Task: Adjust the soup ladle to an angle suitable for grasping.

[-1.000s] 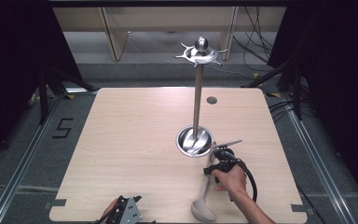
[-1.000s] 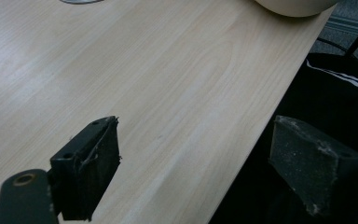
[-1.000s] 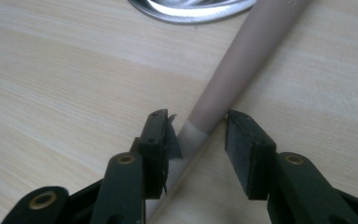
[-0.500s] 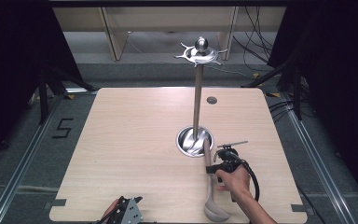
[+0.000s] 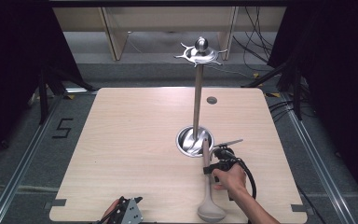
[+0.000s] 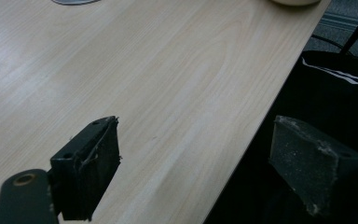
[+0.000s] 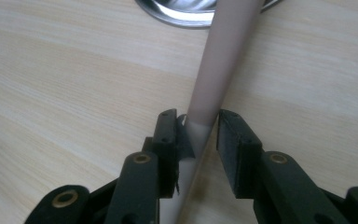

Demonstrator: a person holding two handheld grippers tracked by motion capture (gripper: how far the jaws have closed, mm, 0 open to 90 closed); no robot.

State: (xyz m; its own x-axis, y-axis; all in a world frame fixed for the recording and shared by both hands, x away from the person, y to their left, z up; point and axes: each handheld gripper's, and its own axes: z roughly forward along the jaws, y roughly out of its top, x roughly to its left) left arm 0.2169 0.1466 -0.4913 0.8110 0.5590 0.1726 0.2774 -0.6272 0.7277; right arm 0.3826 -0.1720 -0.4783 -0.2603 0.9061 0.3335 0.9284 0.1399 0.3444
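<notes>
While the left gripper [image 5: 129, 213] idled at the near edge of the surface [image 5: 135, 140], at about 7 o'clock, its jaws spread wide with nothing between them, the right gripper [image 5: 209, 166] at 5 o'clock had the work. Its jaws, which had just been closing and then easing apart a little, straddled the pale handle of the ladle [image 7: 214, 88]; one pad touched it, while a slim gap showed at the other, so the grip looked loose. The ladle lay flat, its bowl at 6 o'clock nearest the person, its long axis running toward 12 o'clock. The handle tip met the round steel base [image 5: 194, 141] of the utensil stand [image 5: 197, 88], its hook crown [image 5: 200, 51] farthest.
</notes>
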